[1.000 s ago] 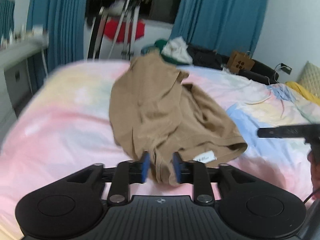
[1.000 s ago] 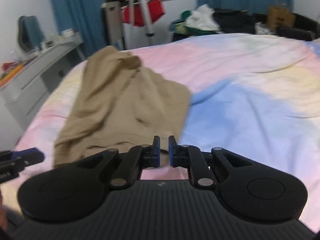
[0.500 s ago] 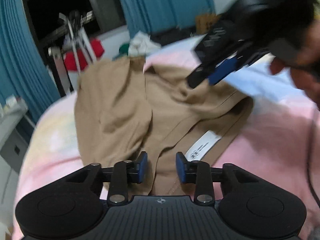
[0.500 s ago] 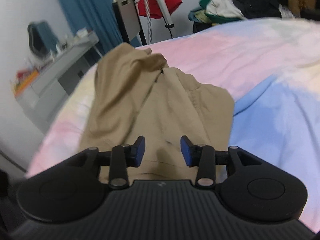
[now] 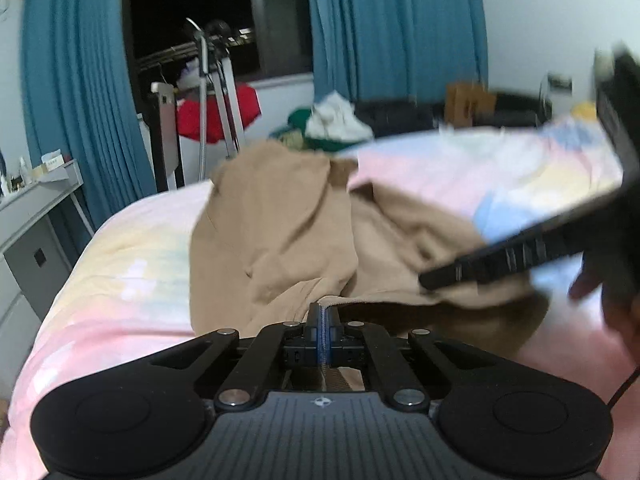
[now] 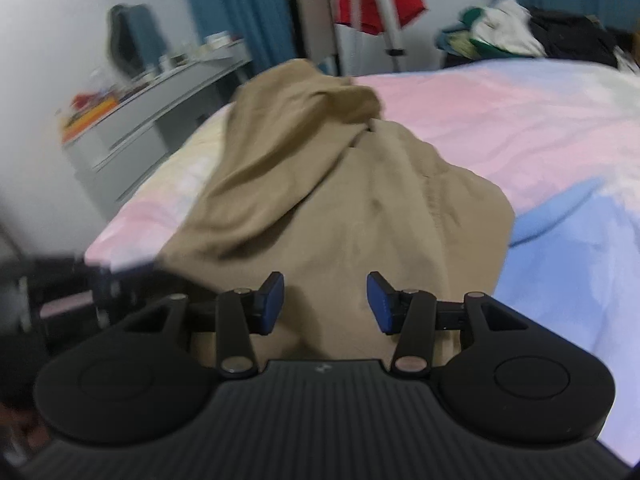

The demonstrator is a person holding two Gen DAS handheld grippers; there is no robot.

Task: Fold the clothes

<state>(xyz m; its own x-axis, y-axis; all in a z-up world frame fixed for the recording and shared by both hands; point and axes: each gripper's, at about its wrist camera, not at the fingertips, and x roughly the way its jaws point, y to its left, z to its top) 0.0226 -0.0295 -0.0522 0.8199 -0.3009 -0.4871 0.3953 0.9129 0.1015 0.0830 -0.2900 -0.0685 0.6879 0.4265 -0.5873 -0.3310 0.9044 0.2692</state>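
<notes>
Left wrist view: the left gripper [image 5: 322, 322] pinches the near edge of the tan shirt [image 5: 288, 232] lying on the bed [image 5: 132, 264]. Right wrist view: the right gripper [image 6: 325, 300] is opening above the shirt, its pads pressing nothing.

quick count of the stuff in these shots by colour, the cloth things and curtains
Tan: 1, the crumpled tan cotton garment on the bed
Pastel tie-dye: 1, the pink, blue and yellow bedsheet
Red: 1, the red cloth hanging on the metal rack
Teal blue: 2, the pleated curtain panels either side of the dark window
Total: 5
</notes>
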